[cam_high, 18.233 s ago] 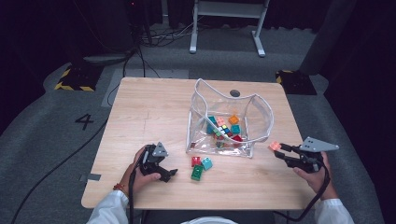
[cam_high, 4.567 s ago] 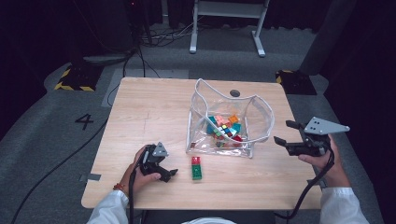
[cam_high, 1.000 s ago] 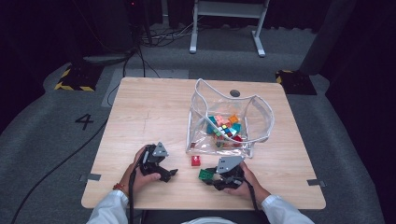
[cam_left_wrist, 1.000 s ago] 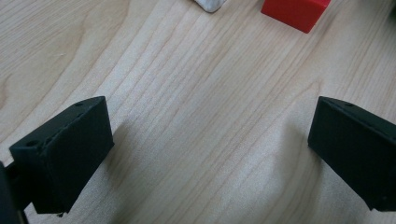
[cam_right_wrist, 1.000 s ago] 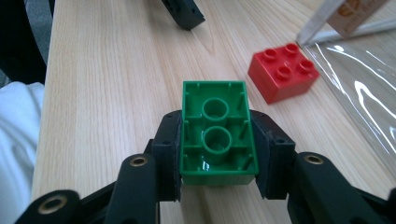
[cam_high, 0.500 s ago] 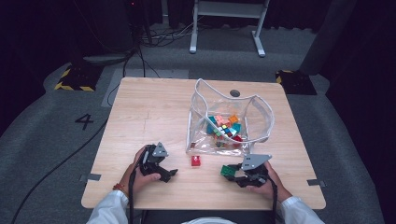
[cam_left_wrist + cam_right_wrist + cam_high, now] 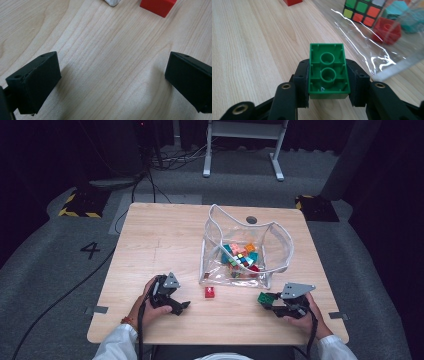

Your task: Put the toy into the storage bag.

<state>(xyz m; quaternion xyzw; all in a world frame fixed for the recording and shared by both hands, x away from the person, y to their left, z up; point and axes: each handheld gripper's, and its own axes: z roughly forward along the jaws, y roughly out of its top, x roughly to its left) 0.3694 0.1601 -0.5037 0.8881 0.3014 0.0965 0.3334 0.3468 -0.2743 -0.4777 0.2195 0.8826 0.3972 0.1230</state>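
So the bag [image 7: 247,252] sits on the table [image 7: 165,240], right of centre, with blocks [image 7: 239,260] piled in it. 1 brick [image 7: 210,292] lies just in front of its near left corner, between the left gripper [image 7: 182,306] and right gripper [image 7: 264,299].

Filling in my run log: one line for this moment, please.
right gripper: shut on green plastic building brick | left gripper: open, empty | red plastic brick: on table

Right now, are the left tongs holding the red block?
No, the left tongs stand open over bare table, with the red block lying beyond them.
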